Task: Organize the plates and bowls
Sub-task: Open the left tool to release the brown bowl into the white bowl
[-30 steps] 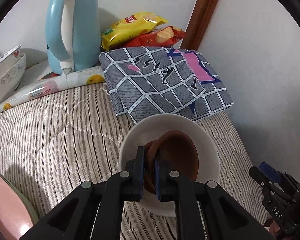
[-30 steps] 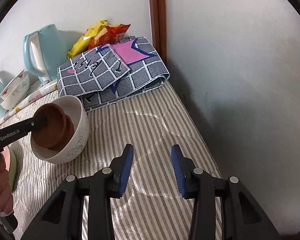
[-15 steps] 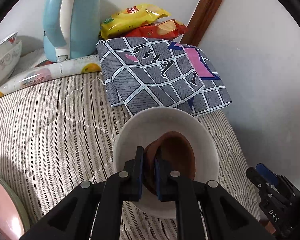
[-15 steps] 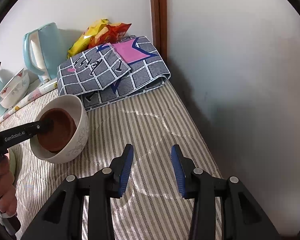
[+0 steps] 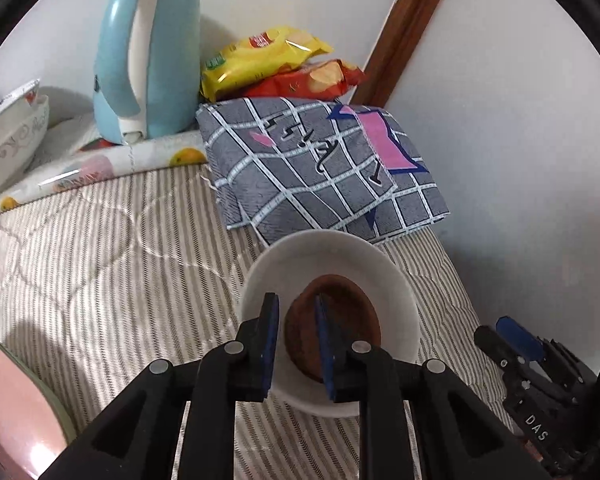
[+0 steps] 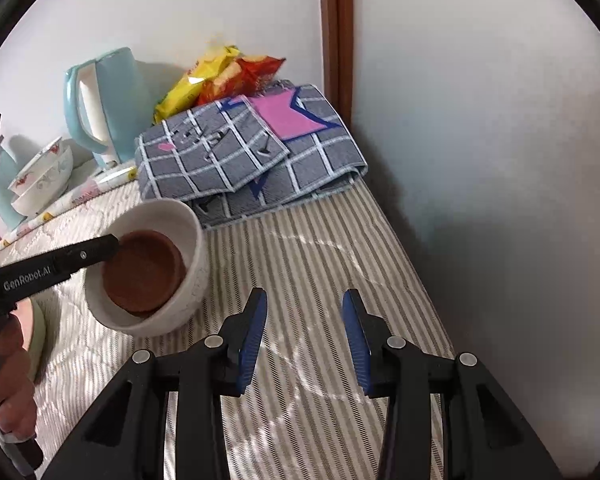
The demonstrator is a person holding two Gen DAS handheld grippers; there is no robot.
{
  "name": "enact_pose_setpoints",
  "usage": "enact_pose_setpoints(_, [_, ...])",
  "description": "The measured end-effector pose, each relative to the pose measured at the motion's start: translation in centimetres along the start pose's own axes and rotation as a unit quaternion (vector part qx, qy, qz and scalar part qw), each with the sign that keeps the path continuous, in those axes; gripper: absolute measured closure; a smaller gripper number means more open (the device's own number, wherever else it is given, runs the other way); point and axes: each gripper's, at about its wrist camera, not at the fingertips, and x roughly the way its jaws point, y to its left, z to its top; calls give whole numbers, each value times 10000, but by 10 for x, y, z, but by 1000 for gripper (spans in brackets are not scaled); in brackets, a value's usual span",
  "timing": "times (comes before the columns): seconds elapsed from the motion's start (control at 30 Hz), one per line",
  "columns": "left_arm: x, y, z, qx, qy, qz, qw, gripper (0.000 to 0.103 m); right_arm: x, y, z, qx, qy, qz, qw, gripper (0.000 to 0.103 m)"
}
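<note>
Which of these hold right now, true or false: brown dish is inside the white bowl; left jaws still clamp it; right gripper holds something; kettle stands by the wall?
1. The brown dish sits inside the white bowl. True.
2. The left gripper clamps the dish. False: its jaws have just been opening, and the rim stands between them with a gap.
3. The right gripper holds something. False: it is open over striped cloth.
4. The blue kettle stands by the wall. True.
</note>
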Motion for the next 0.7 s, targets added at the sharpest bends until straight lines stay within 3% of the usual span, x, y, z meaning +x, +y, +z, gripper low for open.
enact_pose_setpoints(0.2, [-11,15,1,-95,-83,169,9998,83,-3,18,15,-54,-136,321,9994,64])
enact_pose_setpoints(0.47, [-8,25,1,-161,1,213,9996,83,9,43,26,-134,1,741,9972,68])
enact_pose_setpoints(0.6, [1,24,1,-121,111,203,9997,82,21,53,26,-279,176,725,9968,73])
enact_pose_setpoints(0.7, [10,25,-1,-127,179,215,9995,76,33,55,25,-327,328,629,9969,77])
